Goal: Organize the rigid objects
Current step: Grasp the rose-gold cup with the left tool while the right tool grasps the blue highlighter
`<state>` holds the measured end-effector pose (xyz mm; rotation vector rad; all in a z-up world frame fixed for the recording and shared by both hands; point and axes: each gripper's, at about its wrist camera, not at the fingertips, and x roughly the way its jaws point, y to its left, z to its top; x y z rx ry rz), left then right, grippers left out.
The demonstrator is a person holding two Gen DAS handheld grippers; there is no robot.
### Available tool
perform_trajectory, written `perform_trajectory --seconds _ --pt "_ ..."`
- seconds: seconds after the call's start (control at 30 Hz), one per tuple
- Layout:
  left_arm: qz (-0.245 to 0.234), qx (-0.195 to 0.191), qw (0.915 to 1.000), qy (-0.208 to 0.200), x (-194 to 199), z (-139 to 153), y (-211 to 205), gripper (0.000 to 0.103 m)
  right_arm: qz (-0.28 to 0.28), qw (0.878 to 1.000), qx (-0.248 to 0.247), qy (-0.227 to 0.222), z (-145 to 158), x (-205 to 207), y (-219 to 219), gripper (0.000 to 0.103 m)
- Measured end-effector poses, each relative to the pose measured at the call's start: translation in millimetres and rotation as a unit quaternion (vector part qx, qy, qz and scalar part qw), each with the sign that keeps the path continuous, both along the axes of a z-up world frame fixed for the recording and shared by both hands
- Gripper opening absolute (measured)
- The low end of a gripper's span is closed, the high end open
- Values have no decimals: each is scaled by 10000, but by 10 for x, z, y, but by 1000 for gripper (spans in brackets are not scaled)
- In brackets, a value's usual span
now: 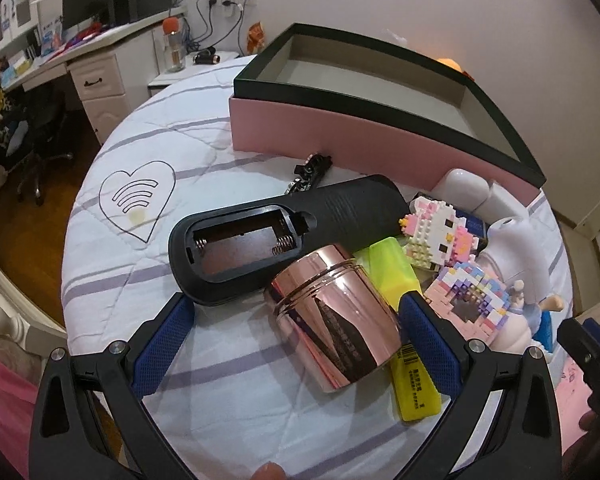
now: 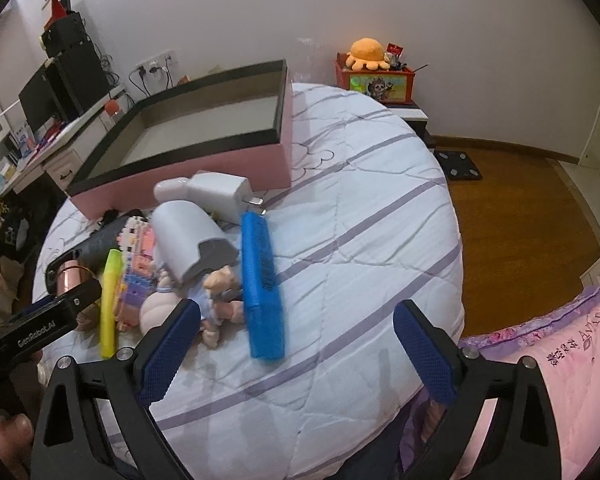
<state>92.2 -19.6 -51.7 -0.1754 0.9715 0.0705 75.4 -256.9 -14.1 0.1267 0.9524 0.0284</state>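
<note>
A pile of rigid objects lies on the bed in front of an open pink box [image 1: 340, 132] with a dark rim [image 2: 188, 148]. My left gripper [image 1: 296, 328] is open, its fingers either side of a shiny rose-gold can [image 1: 332, 316] lying on its side. Beside the can are a black remote [image 1: 268, 236] with its battery bay open and a yellow highlighter [image 1: 404, 320]. My right gripper [image 2: 298, 340] is open and empty, just below a blue brush [image 2: 262, 284]. Block figures [image 1: 440, 236], a doll [image 2: 216, 300] and white devices [image 2: 188, 236] lie between.
The bed has a white quilt with purple stripes [image 2: 360, 240]. A desk with a monitor [image 1: 88, 4] stands at the far left. A toy box with an orange plush [image 2: 374, 76] stands beyond the bed. Pink bedding [image 2: 560, 360] lies at the right.
</note>
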Motion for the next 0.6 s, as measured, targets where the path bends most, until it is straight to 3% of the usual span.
perform_trajectory --seconds 0.27,0.33,0.6 --pt "154 208 9996 83 27 -75 134 100 250 9994 -76 226 -112 169 38 81" --pt "144 214 9996 62 21 -64 159 97 315 9990 -90 303 -142 213 50 74" --pt "-58 445 9989 120 -89 -43 110 83 486 9980 -176 362 -147 333 92 64"
